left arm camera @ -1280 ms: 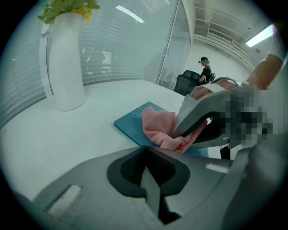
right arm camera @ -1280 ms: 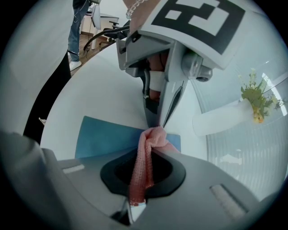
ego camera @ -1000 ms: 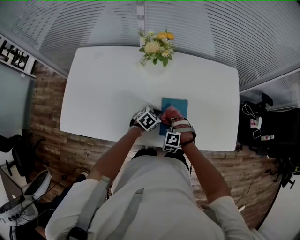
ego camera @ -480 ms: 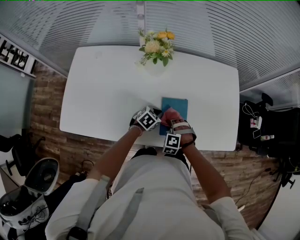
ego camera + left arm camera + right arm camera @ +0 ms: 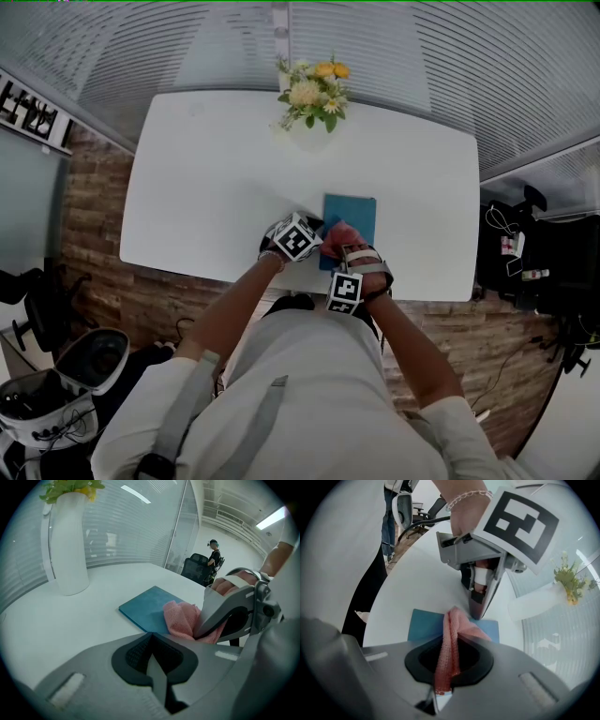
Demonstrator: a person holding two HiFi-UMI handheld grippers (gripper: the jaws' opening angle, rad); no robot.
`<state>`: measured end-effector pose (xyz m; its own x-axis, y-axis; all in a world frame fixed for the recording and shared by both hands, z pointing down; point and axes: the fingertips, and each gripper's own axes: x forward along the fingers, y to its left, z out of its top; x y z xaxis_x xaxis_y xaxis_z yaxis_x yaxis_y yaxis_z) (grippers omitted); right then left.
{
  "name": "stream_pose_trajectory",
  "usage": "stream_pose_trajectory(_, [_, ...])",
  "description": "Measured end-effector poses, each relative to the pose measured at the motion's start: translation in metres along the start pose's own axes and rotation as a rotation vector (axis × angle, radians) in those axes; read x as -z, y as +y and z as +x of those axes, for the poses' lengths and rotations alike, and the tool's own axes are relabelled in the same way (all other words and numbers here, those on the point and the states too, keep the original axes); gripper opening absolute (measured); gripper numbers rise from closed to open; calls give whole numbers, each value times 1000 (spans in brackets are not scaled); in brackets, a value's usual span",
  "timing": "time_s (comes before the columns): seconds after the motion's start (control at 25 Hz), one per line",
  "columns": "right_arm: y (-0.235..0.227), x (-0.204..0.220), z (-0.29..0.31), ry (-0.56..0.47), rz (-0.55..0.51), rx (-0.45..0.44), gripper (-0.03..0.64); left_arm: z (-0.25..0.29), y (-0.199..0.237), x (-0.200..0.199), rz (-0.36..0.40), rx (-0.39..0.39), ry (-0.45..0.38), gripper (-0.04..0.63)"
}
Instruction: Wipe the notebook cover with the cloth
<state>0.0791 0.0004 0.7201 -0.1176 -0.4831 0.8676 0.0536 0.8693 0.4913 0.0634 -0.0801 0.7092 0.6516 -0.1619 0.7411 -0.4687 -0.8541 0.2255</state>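
Observation:
A blue notebook (image 5: 354, 217) lies flat on the white table (image 5: 216, 187), near its front edge. A pink cloth (image 5: 335, 233) rests bunched on the notebook's near left part. My right gripper (image 5: 339, 247) is shut on the cloth (image 5: 448, 641), which hangs from its jaws onto the notebook (image 5: 424, 624). My left gripper (image 5: 317, 228) is shut with nothing between its jaws. Its tip (image 5: 476, 613) stands on the notebook's left edge, beside the cloth. In the left gripper view, the notebook (image 5: 147, 605) and cloth (image 5: 182, 618) lie just beyond the left gripper (image 5: 151, 637).
A white vase of yellow and white flowers (image 5: 314, 92) stands at the table's far edge; the vase (image 5: 68, 541) is well left of the notebook. Bags and cables (image 5: 525, 253) sit on the floor at the right. A white machine (image 5: 56, 389) stands on the floor at lower left.
My right gripper has drawn slightly back toward the person, dragging the cloth over the notebook. The left gripper has stayed put. The white machine on the floor has shifted.

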Motion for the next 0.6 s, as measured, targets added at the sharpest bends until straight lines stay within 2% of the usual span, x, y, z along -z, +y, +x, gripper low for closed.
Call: stream_pose_trajectory(0.6, [13, -3, -7, -2, 3, -33, 11, 1, 1, 2, 0, 6, 9, -3])
